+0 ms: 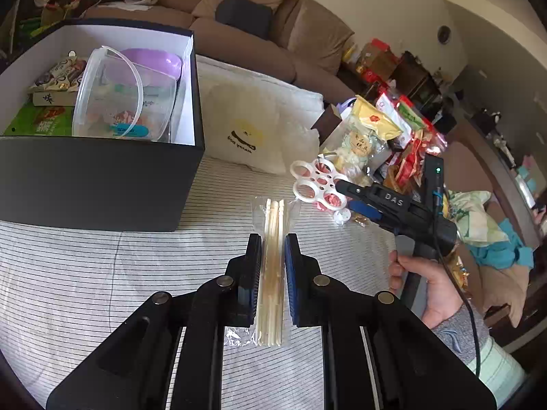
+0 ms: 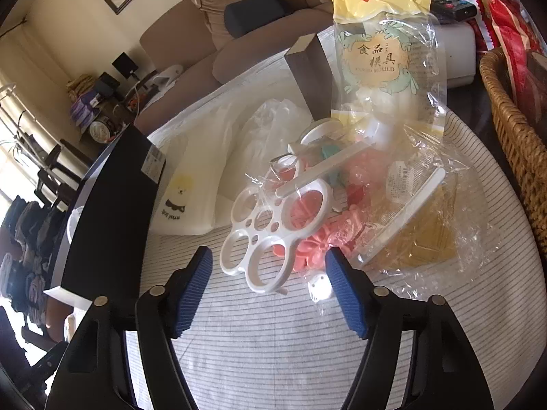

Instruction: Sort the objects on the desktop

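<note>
My left gripper (image 1: 272,239) is shut on a clear packet of pale chopsticks (image 1: 272,225), held just above the striped cloth. The black storage box (image 1: 102,171) stands to its upper left, open, with a clear plastic tub (image 1: 123,99) and snack packs inside. My right gripper (image 2: 268,256) is open, its blue pads on either side of a white mould tray with round holes (image 2: 270,235); pink mould pieces (image 2: 311,249) lie beside it. The right gripper also shows in the left wrist view (image 1: 345,193), next to the white tray (image 1: 314,184).
A food mould bag with a yellow top (image 2: 379,58) and crinkled clear wrap (image 2: 420,225) lie behind the tray. A white dog-print bag (image 1: 246,133) lies beside the box. A wicker basket (image 2: 512,130) stands at the right. Snack packets (image 1: 407,126) pile at the far right.
</note>
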Tool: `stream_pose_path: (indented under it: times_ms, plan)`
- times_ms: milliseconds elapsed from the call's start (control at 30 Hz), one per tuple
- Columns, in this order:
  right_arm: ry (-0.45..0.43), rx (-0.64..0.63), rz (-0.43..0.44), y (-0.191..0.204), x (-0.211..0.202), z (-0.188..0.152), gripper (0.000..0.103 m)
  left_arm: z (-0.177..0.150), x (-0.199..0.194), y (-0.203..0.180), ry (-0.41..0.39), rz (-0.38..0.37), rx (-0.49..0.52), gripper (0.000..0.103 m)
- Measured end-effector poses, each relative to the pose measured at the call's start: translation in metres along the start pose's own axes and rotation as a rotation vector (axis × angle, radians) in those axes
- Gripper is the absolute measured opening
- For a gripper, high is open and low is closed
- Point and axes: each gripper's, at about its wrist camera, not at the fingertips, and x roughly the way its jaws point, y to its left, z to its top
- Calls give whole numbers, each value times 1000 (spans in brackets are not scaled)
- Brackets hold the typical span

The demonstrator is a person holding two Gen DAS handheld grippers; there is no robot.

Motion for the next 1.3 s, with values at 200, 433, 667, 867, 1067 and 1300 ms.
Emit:
stream_pose_path:
  times_ms: [200,433,667,867,1067,1300]
  plan:
    - [40,-57,-45,4,17,-1,13,3,1,8,4,-14,-33,13]
    - [88,-35,139,9,-5,-26,12,7,3,8,8,-33,-51,13]
    - [189,-72,278,31,-40,-79,12,4,6,3,20,-37,-39,13]
    - [297,-130,359,60,-54,-124,12,2,10,5,45,-22,-34,13]
    - [426,-220,376,81,-53,-168,14,-5,18,9,106,8,-27,13]
    - [452,-222,242,60,-57,-173,42,-24,37,14,223,122,41,14]
